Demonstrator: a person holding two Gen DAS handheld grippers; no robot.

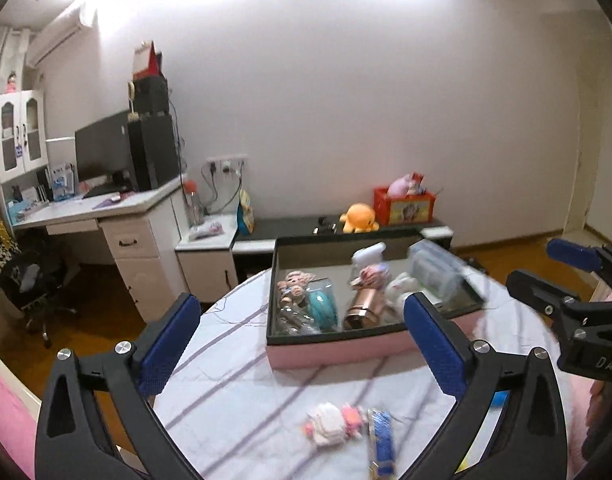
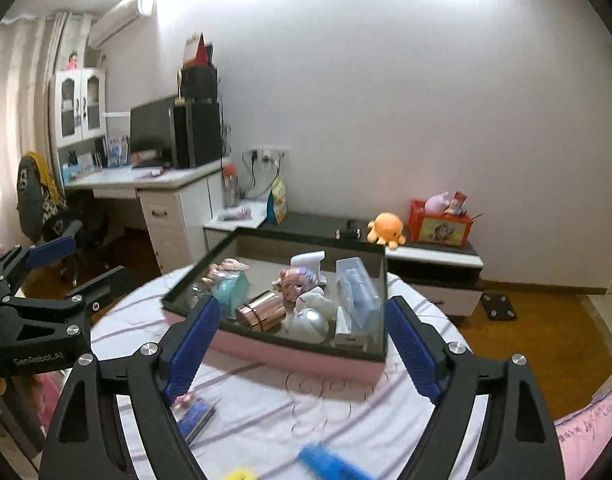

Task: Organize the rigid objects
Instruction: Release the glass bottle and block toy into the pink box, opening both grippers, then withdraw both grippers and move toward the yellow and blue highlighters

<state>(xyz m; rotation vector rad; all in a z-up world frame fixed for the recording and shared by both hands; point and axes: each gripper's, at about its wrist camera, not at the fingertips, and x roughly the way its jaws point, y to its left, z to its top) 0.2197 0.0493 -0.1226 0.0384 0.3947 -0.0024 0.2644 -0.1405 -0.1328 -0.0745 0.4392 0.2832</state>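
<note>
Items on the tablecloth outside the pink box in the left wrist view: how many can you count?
2: a pink-and-white toy near the table's front edge, and a blue packet touching its right side. Others may be hidden behind the gripper fingers.

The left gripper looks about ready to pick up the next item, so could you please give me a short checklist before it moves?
1. Left gripper open and empty: ok.
2. Right gripper open and empty: ok.
3. Small pink-and-white toy lies loose on the tablecloth, between the left fingers: ok.
4. Blue flat item touching the toy or only beside it: cannot tell.
5. Pink box has free floor space: ok, at its far side.
6. Toy sharp enough to judge a grip: not ok, blurred.
</note>
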